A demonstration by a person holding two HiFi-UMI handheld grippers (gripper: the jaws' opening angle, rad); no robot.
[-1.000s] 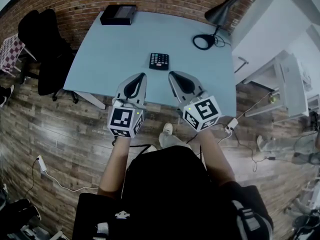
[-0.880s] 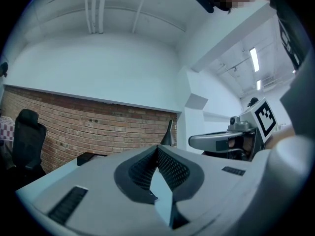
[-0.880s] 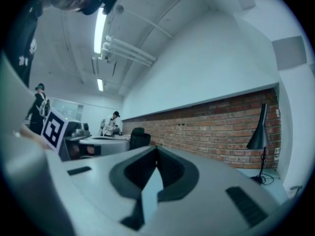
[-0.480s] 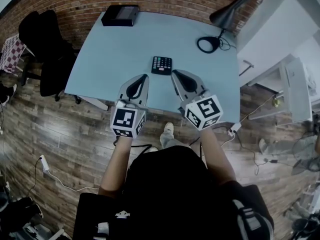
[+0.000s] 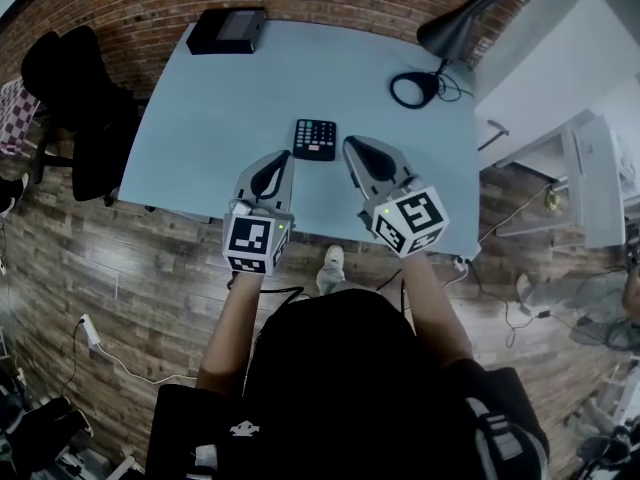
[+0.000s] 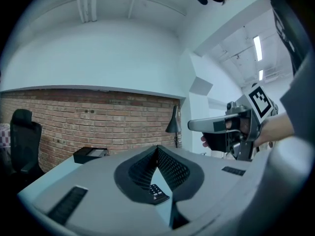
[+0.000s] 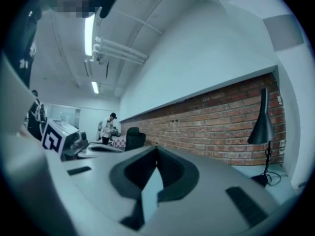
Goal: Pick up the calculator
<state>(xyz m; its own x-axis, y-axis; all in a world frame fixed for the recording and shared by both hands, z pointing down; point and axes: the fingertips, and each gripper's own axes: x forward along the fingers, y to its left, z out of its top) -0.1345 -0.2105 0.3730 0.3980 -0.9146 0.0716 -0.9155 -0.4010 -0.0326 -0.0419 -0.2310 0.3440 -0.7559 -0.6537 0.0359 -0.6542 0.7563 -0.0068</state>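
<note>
The black calculator [image 5: 315,139] lies flat on the light blue table [image 5: 230,108], a little in from its near edge. My left gripper [image 5: 284,154] hovers just left of the calculator's near corner, and my right gripper [image 5: 349,147] just right of it; both are shut and hold nothing. In the left gripper view the jaws meet at the tip [image 6: 157,149], and part of the calculator [image 6: 156,192] shows through the gap below them. The right gripper's jaws [image 7: 156,149] also meet at the tip; the calculator is hidden in that view.
A black box [image 5: 228,30] sits at the table's far left corner. A black desk lamp [image 5: 455,26] stands at the far right, its round base [image 5: 412,89] and cord beside it. A black chair [image 5: 72,88] stands left of the table. A brick wall runs behind.
Both grippers have moved forward over the table's near edge and now flank the calculator's near end. Their jaws have stayed shut.
</note>
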